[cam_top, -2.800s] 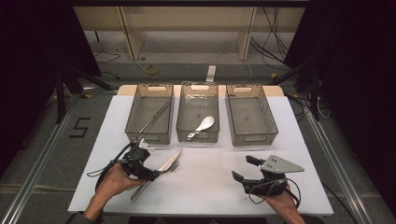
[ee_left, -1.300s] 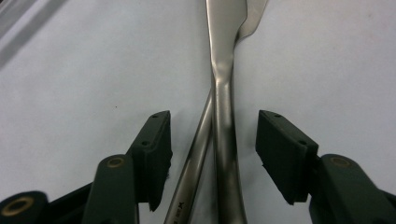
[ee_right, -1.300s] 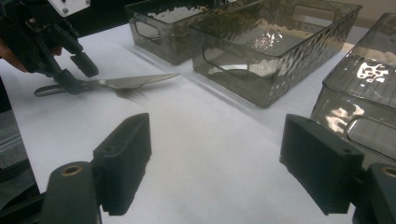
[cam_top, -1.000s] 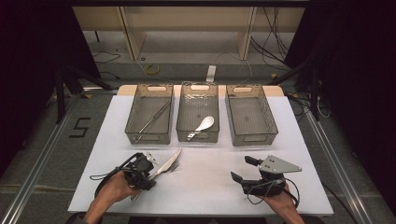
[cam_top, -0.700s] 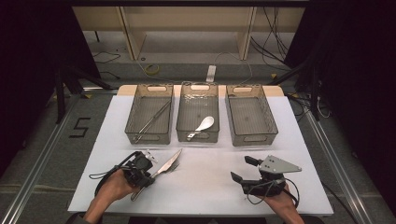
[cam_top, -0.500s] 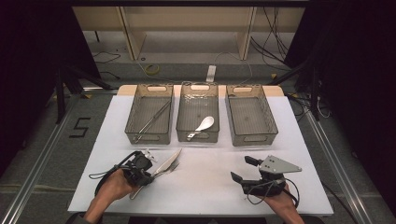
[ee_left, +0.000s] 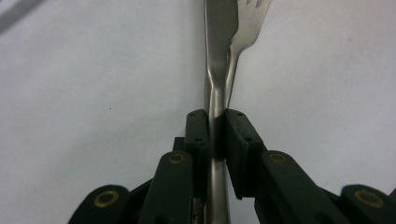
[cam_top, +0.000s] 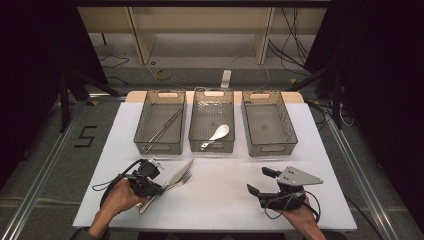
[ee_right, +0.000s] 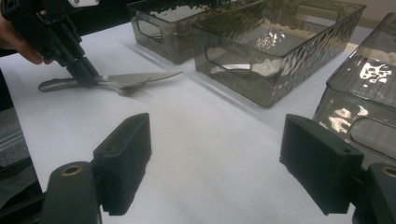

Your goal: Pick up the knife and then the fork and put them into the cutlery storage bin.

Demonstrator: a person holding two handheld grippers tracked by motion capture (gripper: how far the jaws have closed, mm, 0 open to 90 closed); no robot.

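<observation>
Gripping the knife [ee_left: 215, 93] by its handle, with the fork [ee_left: 243, 42] just beside, the left gripper [ee_left: 216, 133] has just closed, so lifting it clear seems next.

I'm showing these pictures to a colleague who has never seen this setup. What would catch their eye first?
Probably the left gripper at the near left of the white table: its fingers have just been closing and now pinch the handle of a knife, with a fork lying alongside. Next, the three grey bins in a row at the far side, the middle one holding a white spoon. The right gripper waits open at near right.
</observation>
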